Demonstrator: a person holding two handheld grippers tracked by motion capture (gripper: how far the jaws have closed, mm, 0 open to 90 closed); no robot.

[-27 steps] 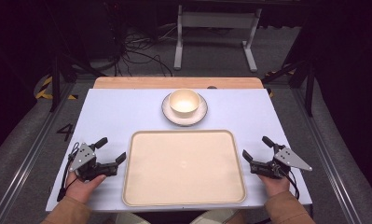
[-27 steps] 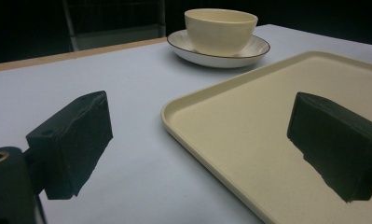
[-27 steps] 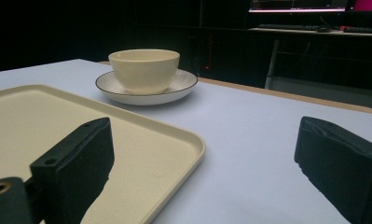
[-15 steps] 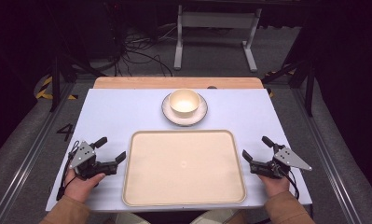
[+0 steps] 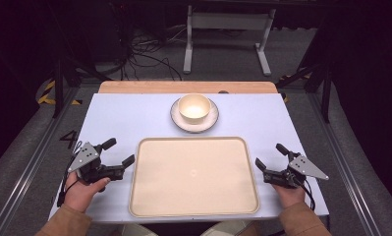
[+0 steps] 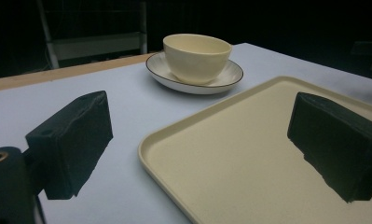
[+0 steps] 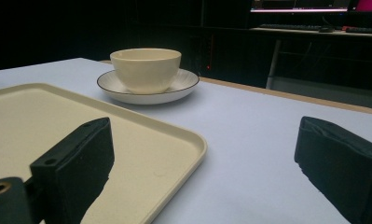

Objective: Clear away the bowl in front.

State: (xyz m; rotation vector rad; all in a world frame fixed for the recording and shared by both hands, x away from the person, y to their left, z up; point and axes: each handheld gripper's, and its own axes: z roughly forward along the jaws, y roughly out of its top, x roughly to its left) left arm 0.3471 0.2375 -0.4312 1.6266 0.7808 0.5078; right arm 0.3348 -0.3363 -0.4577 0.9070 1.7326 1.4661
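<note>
A cream tray (image 5: 193, 206) lies empty at the front middle of the pale table; its rim also shows in the left gripper view (image 6: 160, 135) and the right gripper view (image 7: 193, 140). Behind it a cream bowl (image 5: 194, 106) sits on a white saucer (image 5: 180, 120) with a dark rim. My left gripper (image 5: 119, 151) rests open just left of the tray, nothing between its jaws. At the tray's right side my right gripper (image 5: 271, 156) is open too and holds nothing. Bowl (image 6: 196, 56) and saucer (image 6: 230, 74) stand ahead of the left jaws. The bowl (image 7: 145, 67) is ahead of the right jaws.
A wooden strip (image 5: 134, 87) runs along the table's far edge. Beyond it are a white stand's legs (image 5: 262, 54) and cables (image 5: 144, 54) on the dark floor. Bare table surface (image 5: 120, 118) lies on both sides of the saucer.
My left gripper has shifted slightly; its inner jaw now points more towards the tray's left rim. The right gripper, tray and bowl have not moved.
</note>
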